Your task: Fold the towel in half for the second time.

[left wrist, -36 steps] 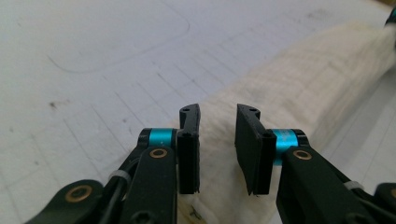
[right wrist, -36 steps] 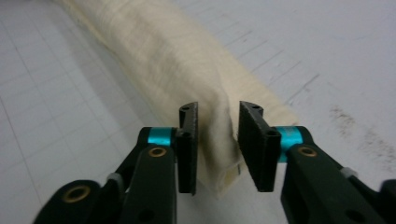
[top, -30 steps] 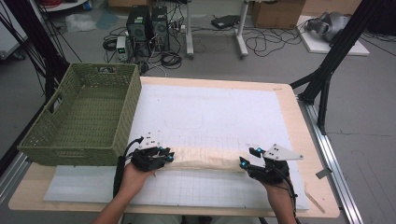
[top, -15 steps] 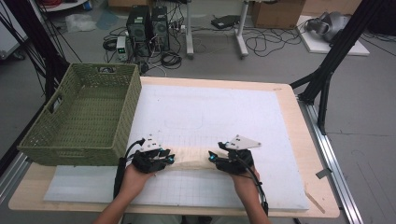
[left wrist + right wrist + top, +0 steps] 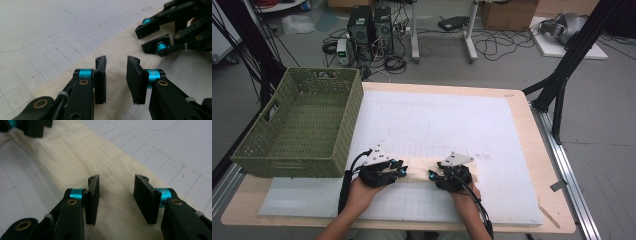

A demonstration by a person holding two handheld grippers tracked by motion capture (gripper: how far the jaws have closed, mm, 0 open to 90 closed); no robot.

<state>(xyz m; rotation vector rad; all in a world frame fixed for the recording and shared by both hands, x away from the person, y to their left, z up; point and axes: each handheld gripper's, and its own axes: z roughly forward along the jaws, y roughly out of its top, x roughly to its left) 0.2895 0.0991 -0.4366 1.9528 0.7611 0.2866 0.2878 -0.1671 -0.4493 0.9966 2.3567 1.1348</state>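
Two claws work the near edge of the worktop (image 5: 522,107), each held in one of the person's hands. The left claw (image 5: 116,75) has its jaws parted with only a narrow gap, hovering over a folded cream cloth (image 5: 418,173) that lies as a long strip on the white gridded mat (image 5: 452,120). The right claw (image 5: 117,195) stands wider apart, straddling the same strip farther along. Facing each other over the cloth, they seem placed to take it at both ends. Beyond, at the left, a green woven basket (image 5: 267,155) sits just off the mat, likely the cloth's destination.
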